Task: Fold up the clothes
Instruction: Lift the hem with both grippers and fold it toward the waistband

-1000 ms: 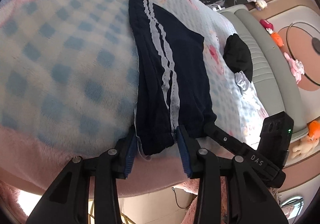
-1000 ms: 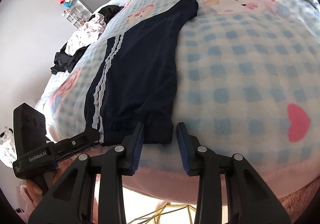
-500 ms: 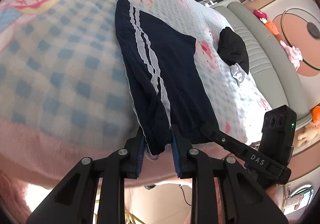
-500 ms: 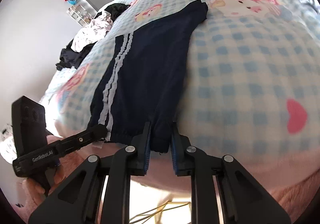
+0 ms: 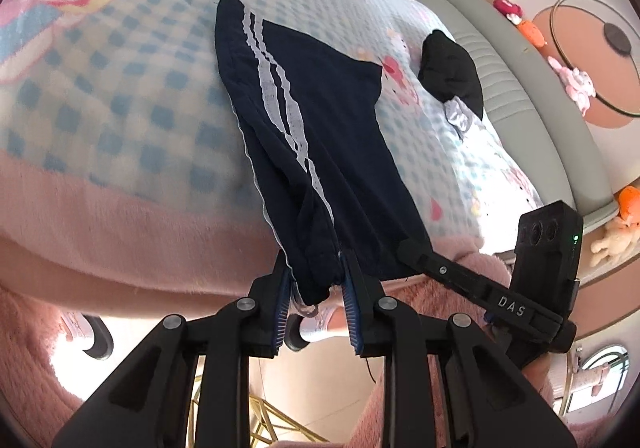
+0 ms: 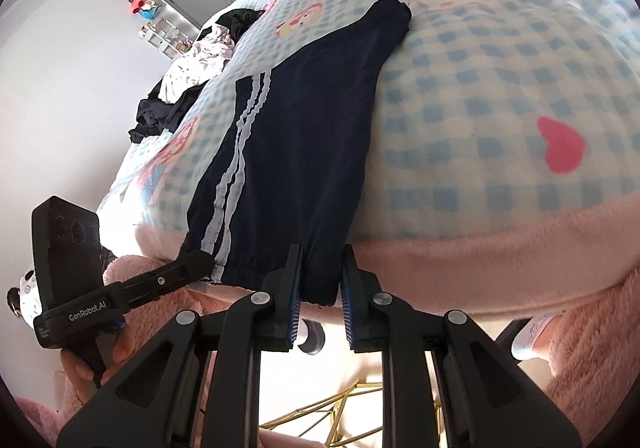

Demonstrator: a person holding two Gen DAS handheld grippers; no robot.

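Soft, light navy trousers (image 5: 320,119) are stretched along the bed (image 5: 120,95), their limp cuffs at its edge clamped by the left hand-held gripper (image 5: 316,288) and right hand-held gripper (image 6: 319,288).

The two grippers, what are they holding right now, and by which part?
Both hold the dark navy trousers with two white side stripes. The left gripper pinches the near hem at the striped corner; the right gripper pinches the same hem at the plain corner.

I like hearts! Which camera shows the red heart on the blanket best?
The right wrist view: the red heart on the checked blue fleece blanket is big and unobstructed. The left wrist view shows only a small one beside the navy striped trousers.
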